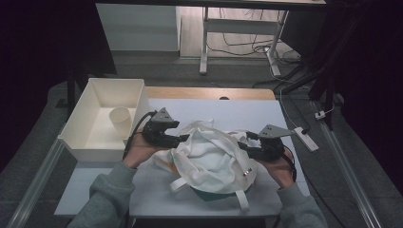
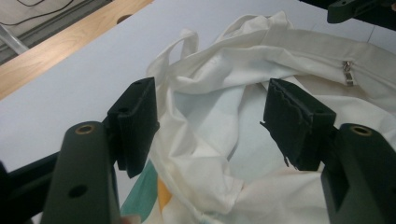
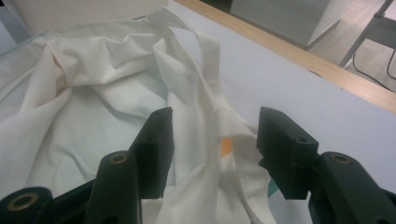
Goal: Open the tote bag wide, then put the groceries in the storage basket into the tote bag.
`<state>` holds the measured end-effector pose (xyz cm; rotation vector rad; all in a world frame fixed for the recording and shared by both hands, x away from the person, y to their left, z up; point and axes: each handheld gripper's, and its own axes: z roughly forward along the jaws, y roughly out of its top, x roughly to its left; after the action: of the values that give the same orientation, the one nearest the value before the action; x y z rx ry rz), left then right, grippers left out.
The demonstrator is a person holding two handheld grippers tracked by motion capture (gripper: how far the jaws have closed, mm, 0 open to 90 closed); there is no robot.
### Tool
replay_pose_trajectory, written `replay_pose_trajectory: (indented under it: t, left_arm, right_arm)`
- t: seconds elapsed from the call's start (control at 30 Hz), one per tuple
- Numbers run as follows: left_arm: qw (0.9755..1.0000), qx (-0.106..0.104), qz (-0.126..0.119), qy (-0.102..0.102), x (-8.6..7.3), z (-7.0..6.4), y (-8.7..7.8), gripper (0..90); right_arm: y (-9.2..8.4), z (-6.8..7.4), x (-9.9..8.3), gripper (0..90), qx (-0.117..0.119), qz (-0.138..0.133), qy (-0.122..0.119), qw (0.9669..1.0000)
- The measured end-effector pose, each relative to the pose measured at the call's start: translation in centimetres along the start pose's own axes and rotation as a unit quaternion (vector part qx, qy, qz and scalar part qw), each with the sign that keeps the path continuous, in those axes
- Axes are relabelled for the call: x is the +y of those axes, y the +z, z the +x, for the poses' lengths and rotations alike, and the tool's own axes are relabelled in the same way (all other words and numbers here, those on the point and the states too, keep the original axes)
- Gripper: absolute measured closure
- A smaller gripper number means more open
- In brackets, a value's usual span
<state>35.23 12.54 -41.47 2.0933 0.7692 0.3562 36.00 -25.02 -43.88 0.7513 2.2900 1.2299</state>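
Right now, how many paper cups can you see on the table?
1. A single paper cup stands upright inside the white bin at the table's left, beside the crumpled cloth bag. The bag's folds could hide another.

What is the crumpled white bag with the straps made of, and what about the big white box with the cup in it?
The crumpled white bag looks like soft woven cloth, probably cotton canvas: it wrinkles, folds and looks matte, with a small metal zipper pull. The big white box seems to be stiff, smooth plastic, though painted board is possible. The cup inside looks like paper.
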Motion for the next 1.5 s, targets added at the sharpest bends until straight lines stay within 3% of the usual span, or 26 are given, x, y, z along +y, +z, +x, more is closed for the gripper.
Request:
replay_pose_trajectory:
  t: [0.3, 0.63, 0.97, 1.3, 1.5]
  left_arm:
    - [0.9998, 0.013, -0.011, -0.014, -0.1, 0.9, -1.5, 34.3]
    - [0.9994, 0.022, -0.021, -0.015, 0.0, 1.4, -2.7, 33.8]
    - [0.9983, 0.04, -0.03, -0.031, -0.3, 2.9, -4.2, 33.2]
    - [0.9963, 0.066, -0.03, -0.048, -0.9, 4.5, -5.3, 32.9]
    - [0.9931, 0.093, -0.023, -0.067, -1.7, 5.9, -5.7, 32.0]
  right_arm:
    - [0.0, 0.0, -0.4, 46.5, 0.003, 0.005, 0.001, 1.0]
    - [-0.1, 0.0, -0.5, 46.2, -0.003, 0.007, -0.003, 1.0]
    - [0.0, 0.3, -0.6, 45.8, -0.006, 0.016, -0.007, 0.9998]
    - [0.2, 0.3, -0.7, 45.6, -0.004, 0.017, -0.006, 0.9998]
    - [0.4, 0.4, -0.7, 45.6, -0.003, 0.021, -0.008, 0.9997]
